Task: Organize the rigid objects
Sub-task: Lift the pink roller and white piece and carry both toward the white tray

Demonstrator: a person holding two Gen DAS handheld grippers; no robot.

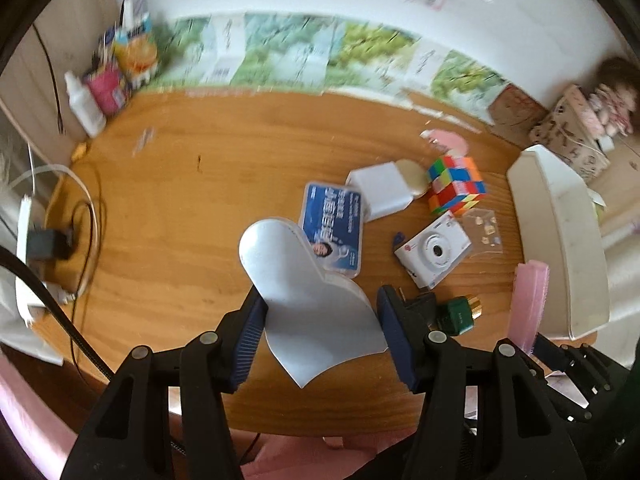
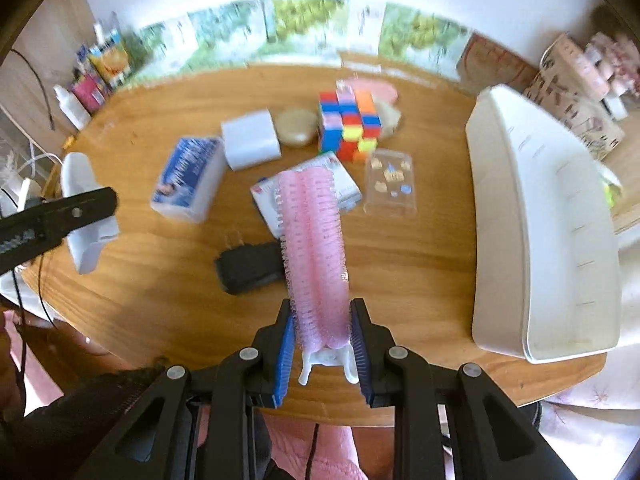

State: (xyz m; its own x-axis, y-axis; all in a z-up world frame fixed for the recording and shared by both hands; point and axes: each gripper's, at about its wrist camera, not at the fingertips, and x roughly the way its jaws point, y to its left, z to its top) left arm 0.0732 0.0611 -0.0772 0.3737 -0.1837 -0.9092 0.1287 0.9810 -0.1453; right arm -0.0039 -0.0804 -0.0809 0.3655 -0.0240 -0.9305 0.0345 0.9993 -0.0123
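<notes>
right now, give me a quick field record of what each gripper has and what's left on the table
left gripper: shut on white heart-shaped piece, lifted off the table
right gripper: shut on pink hair roller clip
wooden table: Rubik's cube, white camera, blue-label box, white square box, black charger
white bin: right side of table

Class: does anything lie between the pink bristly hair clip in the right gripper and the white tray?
Nothing visible. The pink bristly hair clip hangs in the right gripper; only bare wooden table separates it from the white tray.
</notes>
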